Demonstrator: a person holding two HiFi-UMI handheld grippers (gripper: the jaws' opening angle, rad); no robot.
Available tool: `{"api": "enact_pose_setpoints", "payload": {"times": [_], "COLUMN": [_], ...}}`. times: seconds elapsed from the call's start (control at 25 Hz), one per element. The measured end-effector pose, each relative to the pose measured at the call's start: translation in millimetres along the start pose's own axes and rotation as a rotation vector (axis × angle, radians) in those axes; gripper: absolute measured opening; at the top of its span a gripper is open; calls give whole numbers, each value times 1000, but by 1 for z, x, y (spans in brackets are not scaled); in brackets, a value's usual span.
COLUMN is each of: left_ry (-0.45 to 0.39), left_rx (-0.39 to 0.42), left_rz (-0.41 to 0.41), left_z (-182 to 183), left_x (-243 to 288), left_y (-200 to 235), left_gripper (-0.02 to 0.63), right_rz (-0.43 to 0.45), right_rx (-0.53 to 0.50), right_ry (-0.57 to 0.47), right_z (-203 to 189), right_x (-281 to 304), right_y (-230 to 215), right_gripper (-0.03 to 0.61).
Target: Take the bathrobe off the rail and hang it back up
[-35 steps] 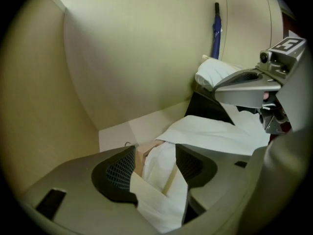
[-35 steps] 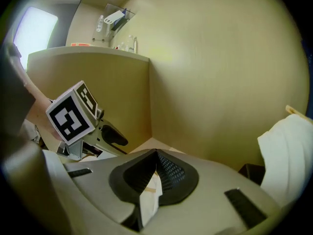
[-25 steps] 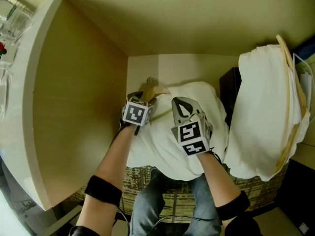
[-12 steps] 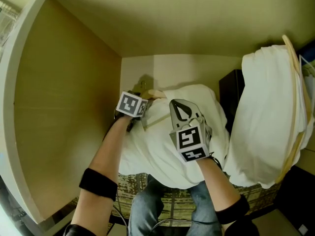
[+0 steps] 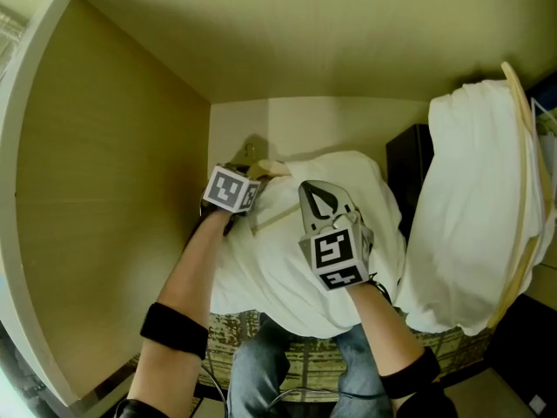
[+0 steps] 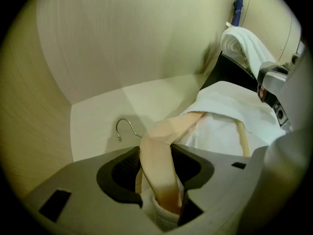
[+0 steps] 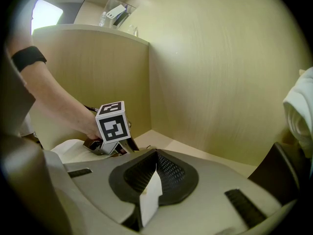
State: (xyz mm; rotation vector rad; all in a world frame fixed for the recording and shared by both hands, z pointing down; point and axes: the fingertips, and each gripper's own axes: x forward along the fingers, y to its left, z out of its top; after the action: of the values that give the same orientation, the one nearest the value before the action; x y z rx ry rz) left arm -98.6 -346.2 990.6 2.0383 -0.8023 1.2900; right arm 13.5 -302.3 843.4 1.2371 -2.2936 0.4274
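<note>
A white bathrobe (image 5: 296, 259) on a wooden hanger (image 5: 270, 165) lies bunched low in a wardrobe bay. My left gripper (image 5: 250, 174) is at the hanger's near arm, just behind the metal hook (image 6: 126, 126). Its jaws are closing, and the wooden arm (image 6: 159, 165) with a fold of white cloth fills the gap between them. My right gripper (image 5: 317, 190) rests on top of the robe, shut on a pinch of its white fabric (image 7: 149, 199). The left gripper (image 7: 113, 146) also shows in the right gripper view.
A second white robe on a wooden hanger (image 5: 470, 198) hangs at the right. A dark box (image 5: 407, 164) stands between the two robes. The bay's wooden side panel (image 5: 113, 198) is close on the left, its pale floor (image 5: 287, 124) behind. Patterned carpet (image 5: 235, 329) lies below.
My left gripper has shifted a little up and left along the hanger, to just behind the hook. The right gripper keeps its hold on the robe.
</note>
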Motion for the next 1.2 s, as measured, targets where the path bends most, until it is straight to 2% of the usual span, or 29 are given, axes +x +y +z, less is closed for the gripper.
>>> {"api": "enact_pose_setpoints", "payload": {"times": [0.2, 0.44, 0.6, 0.92, 1.2], "left_ry": [-109, -274, -377, -544, -718], "left_rx": [56, 198, 256, 371, 526], "left_rz": [71, 305, 424, 577, 674], "left_z": [21, 47, 64, 92, 133], "left_x": [-21, -77, -134, -266, -412], "left_y": [-9, -14, -25, -77, -151], "left_gripper": [201, 199, 199, 199, 199], "right_rz": [-14, -37, -68, -141, -199], "right_rx": [2, 8, 7, -2, -19], "right_ry": [8, -9, -25, -83, -174], "right_z": [2, 32, 63, 147, 242], "right_x": [-4, -29, -59, -134, -216], "right_y": [-1, 1, -3, -3, 14], "right_gripper": [23, 23, 23, 23, 23]}}
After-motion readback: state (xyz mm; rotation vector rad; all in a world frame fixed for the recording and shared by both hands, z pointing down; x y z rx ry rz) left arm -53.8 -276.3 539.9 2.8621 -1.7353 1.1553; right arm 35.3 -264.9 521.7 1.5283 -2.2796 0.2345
